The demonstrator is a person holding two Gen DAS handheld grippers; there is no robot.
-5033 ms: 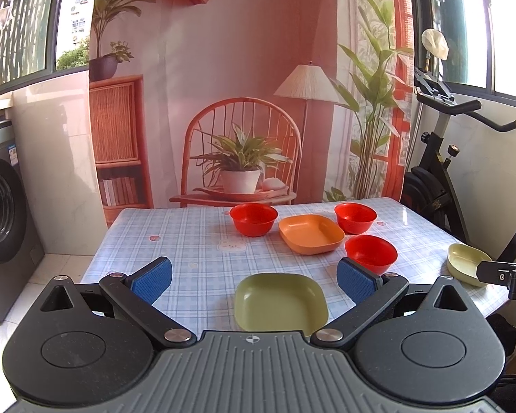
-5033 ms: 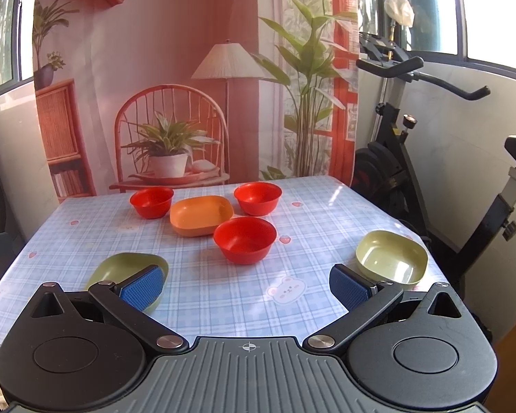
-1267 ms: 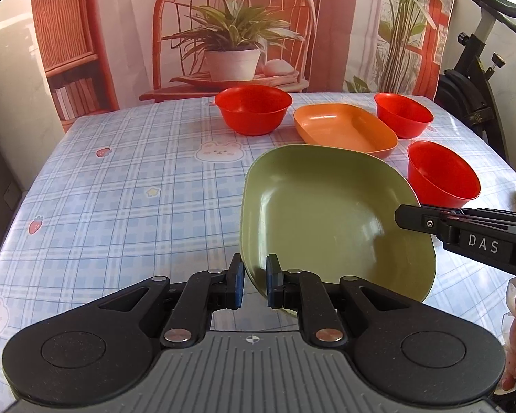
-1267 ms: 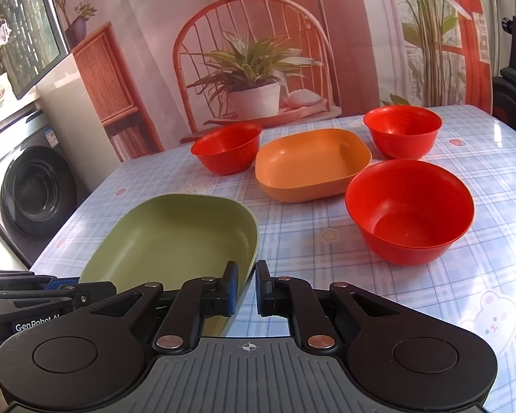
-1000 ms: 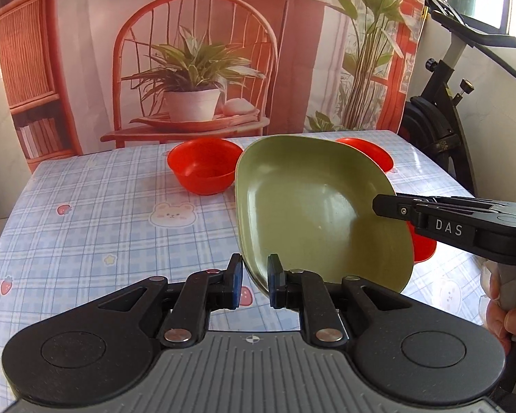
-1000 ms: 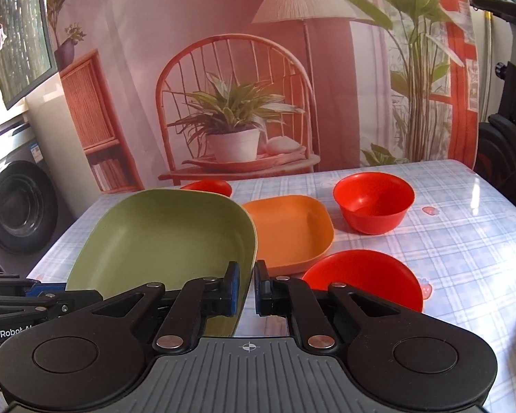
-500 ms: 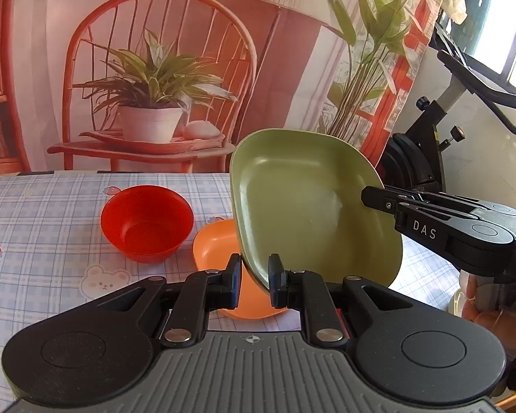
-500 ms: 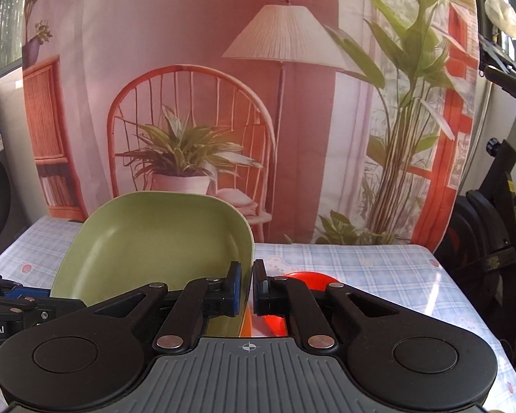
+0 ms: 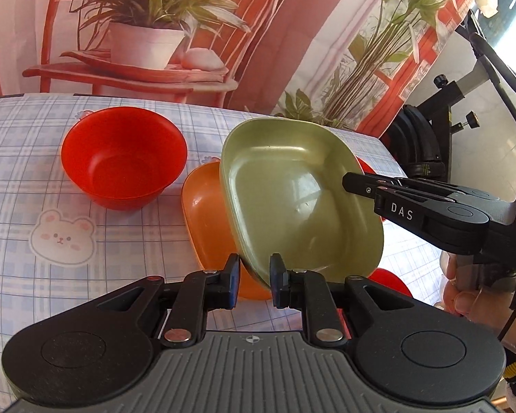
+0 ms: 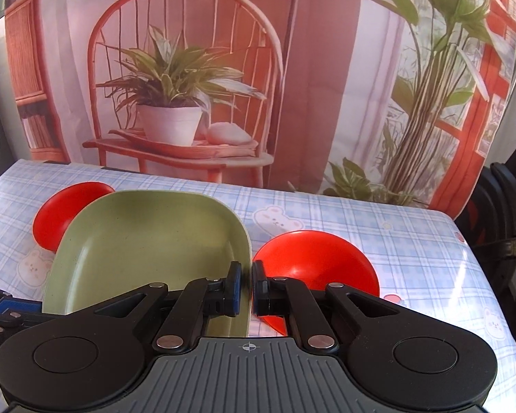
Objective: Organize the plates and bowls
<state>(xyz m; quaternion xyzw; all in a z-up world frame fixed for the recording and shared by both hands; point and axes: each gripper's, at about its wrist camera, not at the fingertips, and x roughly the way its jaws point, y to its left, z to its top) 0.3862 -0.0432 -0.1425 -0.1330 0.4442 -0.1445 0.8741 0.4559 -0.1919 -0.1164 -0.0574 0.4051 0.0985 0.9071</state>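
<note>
Both grippers hold one green plate (image 9: 299,192) by opposite rims, tilted in the air above the orange plate (image 9: 206,213). My left gripper (image 9: 254,280) is shut on its near rim. My right gripper (image 10: 246,287) is shut on its right rim; its fingers (image 9: 388,194) reach in from the right in the left wrist view. The green plate also shows in the right wrist view (image 10: 148,251). A red bowl (image 9: 124,158) sits left of the orange plate. Another red bowl (image 10: 316,261) lies right of the green plate.
The checked tablecloth (image 9: 51,223) covers the table. A further red bowl (image 9: 388,280) peeks out below the green plate. A printed backdrop stands behind the table's far edge. An exercise bike (image 9: 430,130) stands off the right side.
Both grippers have carried the green plate forward and lower, from high in the air to just above the orange plate. Both stay shut on it.
</note>
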